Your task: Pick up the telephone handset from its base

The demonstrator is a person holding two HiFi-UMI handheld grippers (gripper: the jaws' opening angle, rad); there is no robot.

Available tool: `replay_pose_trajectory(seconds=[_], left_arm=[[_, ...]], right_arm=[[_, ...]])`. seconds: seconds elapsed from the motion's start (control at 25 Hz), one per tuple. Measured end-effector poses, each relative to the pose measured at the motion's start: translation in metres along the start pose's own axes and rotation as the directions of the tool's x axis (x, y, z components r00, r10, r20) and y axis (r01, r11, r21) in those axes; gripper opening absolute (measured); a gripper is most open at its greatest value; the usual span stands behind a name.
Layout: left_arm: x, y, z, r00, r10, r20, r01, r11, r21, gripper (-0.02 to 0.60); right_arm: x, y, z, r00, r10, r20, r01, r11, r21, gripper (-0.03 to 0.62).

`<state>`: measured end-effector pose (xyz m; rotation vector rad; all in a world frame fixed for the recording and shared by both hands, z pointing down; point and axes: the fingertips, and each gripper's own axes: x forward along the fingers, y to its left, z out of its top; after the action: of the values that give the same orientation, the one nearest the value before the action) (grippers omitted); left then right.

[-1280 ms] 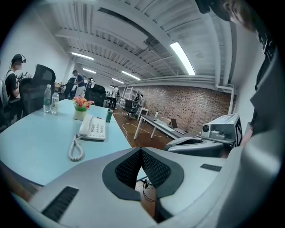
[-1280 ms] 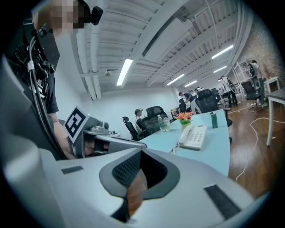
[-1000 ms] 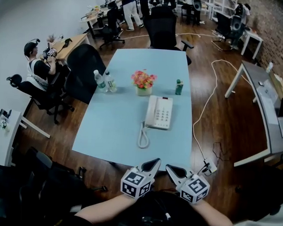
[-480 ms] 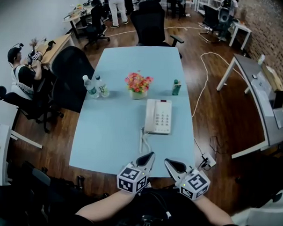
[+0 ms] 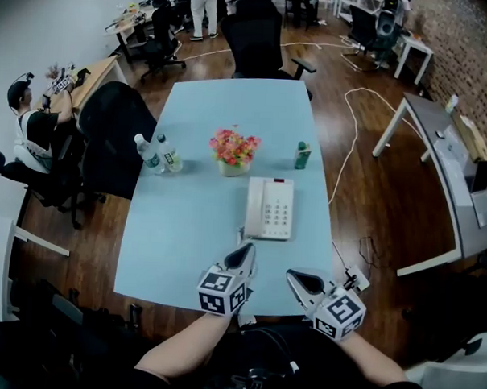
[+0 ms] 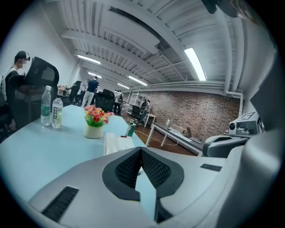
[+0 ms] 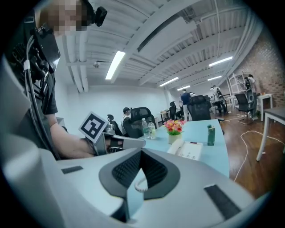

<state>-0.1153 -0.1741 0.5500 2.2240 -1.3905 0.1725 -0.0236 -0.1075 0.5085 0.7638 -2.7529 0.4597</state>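
The handset (image 5: 254, 208) lies cradled on the left side of the phone (image 5: 278, 209) mid-table (image 5: 186, 227), well ahead of the left gripper (image 5: 241, 256) and right gripper (image 5: 298, 280), both clenched empty at the near edge, apparently poised to reach.

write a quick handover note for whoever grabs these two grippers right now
Left hand-held gripper: shut, empty, over the near end of the light blue table, just short of the phone.
Right hand-held gripper: shut, empty, beside it.
The white plastic handset lies on the left side of the white desk telephone base.
Done: nothing lifted yet.
Left to do: open a gripper, close on the handset, lift it off.
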Motion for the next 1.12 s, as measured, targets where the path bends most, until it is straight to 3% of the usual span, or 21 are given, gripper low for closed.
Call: replay_pose_trajectory(seconds=[0.2, 0.4, 0.48, 0.64, 0.8, 1.12], left_arm=[[0.024, 0.023, 0.015, 0.992, 0.121, 0.031, -0.121, 0.993, -0.007, 0.0], [0.07, 0.053, 0.018, 0.974, 0.225, -0.014, -0.224, 0.974, 0.036, 0.007], [0.095, 0.071, 0.015, 0.962, 0.267, -0.061, -0.263, 0.962, 0.067, 0.159], [0.148, 0.11, 0.001, 0.92, 0.347, -0.185, -0.328, 0.936, 0.125, 0.245], [0.188, 0.133, -0.009, 0.886, 0.374, -0.272, -0.357, 0.927, 0.114, 0.256], [0.221, 0.149, -0.007, 0.868, 0.406, -0.286, -0.381, 0.914, 0.141, 0.256]], right_arm=[[0.003, -0.025, 0.011, 0.997, 0.07, -0.033, -0.071, 0.997, -0.03, 0.018], [0.007, -0.046, 0.016, 0.992, 0.126, -0.032, -0.127, 0.992, -0.028, 0.018], [0.005, -0.052, 0.016, 0.991, 0.134, -0.024, -0.134, 0.991, -0.015, 0.018], [-0.002, -0.068, 0.008, 0.992, 0.124, -0.007, -0.124, 0.992, 0.022, 0.018], [-0.012, -0.088, 0.003, 0.997, 0.083, 0.002, -0.083, 0.995, 0.063, 0.018], [-0.019, -0.111, -0.004, 1.0, 0.019, 0.006, -0.019, 0.995, 0.099, 0.018]])
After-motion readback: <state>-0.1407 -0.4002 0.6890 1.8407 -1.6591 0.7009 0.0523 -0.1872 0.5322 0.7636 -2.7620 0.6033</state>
